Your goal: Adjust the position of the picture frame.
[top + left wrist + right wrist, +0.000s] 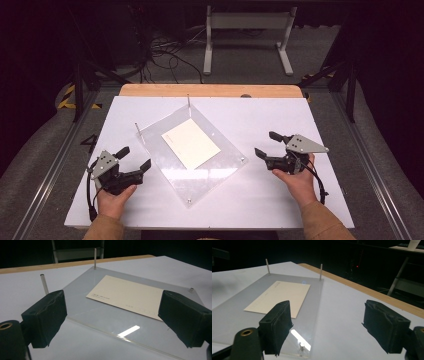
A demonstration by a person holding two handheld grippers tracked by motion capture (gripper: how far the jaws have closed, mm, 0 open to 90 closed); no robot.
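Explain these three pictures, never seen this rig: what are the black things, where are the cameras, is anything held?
A person at a white table holds a two-jaw tool in each hand: the left gripper and the right gripper. One camera looks down from above; one rides on each gripper, so the black blocks at the bottom are its own jaws. On the table lies a clear plate with thin upright pins, and a cream card lies on it. Both grippers are open and hold nothing.
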